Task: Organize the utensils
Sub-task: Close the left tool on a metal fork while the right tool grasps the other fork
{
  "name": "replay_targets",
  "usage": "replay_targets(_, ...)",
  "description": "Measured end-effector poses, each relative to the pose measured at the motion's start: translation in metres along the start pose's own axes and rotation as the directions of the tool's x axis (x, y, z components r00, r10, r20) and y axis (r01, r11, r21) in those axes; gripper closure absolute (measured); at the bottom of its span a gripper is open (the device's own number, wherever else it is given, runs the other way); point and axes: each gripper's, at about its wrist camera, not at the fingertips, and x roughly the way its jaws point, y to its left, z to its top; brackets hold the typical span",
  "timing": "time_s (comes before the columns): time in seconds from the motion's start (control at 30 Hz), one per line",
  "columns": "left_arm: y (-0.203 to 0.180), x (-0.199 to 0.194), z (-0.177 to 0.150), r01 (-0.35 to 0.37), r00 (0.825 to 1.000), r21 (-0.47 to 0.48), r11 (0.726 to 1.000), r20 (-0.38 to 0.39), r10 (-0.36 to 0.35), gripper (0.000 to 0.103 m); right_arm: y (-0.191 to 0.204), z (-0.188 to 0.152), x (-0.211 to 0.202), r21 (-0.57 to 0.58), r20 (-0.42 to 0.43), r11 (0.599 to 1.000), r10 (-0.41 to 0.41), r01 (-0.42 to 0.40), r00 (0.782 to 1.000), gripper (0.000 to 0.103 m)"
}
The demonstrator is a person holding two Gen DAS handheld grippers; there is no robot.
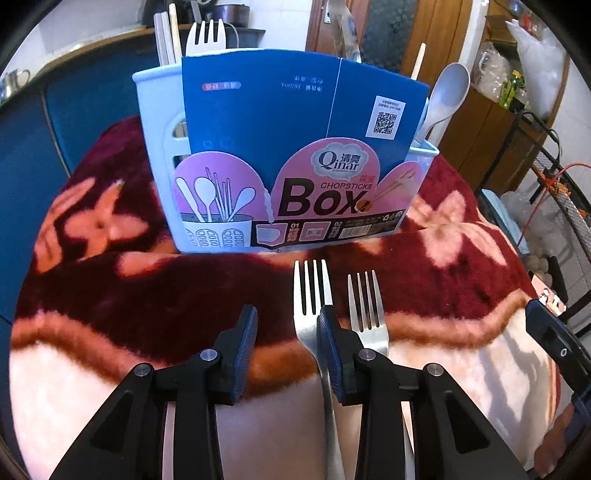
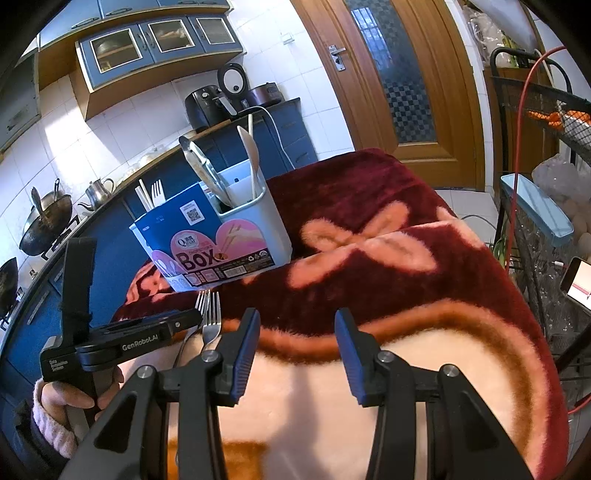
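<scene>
A light blue utensil holder [image 1: 159, 155] with a "Chopsticks Box" label stands on the blanket; it also shows in the right wrist view [image 2: 273, 225]. It holds a white fork [image 1: 205, 35], chopsticks [image 1: 165, 35], a grey spoon [image 1: 443, 99] and tongs [image 2: 201, 166]. Two metal forks lie side by side on the blanket: one [image 1: 310, 291] partly inside my open left gripper [image 1: 286, 332], against its right finger [image 1: 328, 350], the other [image 1: 365, 306] just right of it. My right gripper [image 2: 295, 347] is open and empty, to the right of the forks [image 2: 209, 317].
A red and pink flowered blanket [image 1: 110, 295] covers the table. A blue kitchen counter with a wok [image 2: 44, 221], kettle and appliances runs behind. A wooden door [image 2: 391, 74] stands at the back. A wire rack [image 2: 535, 236] with a blue lidded box stands at the right.
</scene>
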Motion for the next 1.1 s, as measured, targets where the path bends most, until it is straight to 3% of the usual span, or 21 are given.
replay_targets(0.37,-0.013,0.01,0.007,0.006,1.0,0.068,0.998,0.012,-0.007,0.068,0.001,-0.001,0.005,0.0,-0.01,1.0,0.0,0.0,1.0,0.057)
replay_targets(0.5,-0.013,0.008,0.006,0.032,0.999,0.055,0.998,0.013,-0.033,0.079,0.001,-0.002,0.005,0.002,-0.012,1.0,0.001,-0.001,1.0,0.058)
replay_targets(0.77,-0.008,0.0,-0.001,0.061,0.998,0.007,0.998,0.033,-0.061,0.08,0.001,-0.002,0.006,0.0,-0.012,1.0,-0.001,0.001,1.0,0.057)
replay_targets(0.87,-0.003,-0.007,-0.005,0.036,0.998,-0.014,0.999,0.059,-0.035,0.08,0.002,-0.003,0.006,-0.002,-0.014,1.0,0.0,0.0,1.0,0.057)
replay_targets(1.0,0.01,-0.016,-0.011,-0.048,0.995,-0.039,0.998,0.086,0.051,0.08,0.005,-0.004,0.008,-0.017,-0.019,1.0,0.001,-0.001,1.0,0.057)
replay_targets(1.1,0.021,-0.02,-0.014,-0.054,0.995,-0.066,0.996,0.083,0.059,0.079,0.011,-0.003,0.01,-0.033,-0.026,0.999,0.004,-0.005,1.0,0.057)
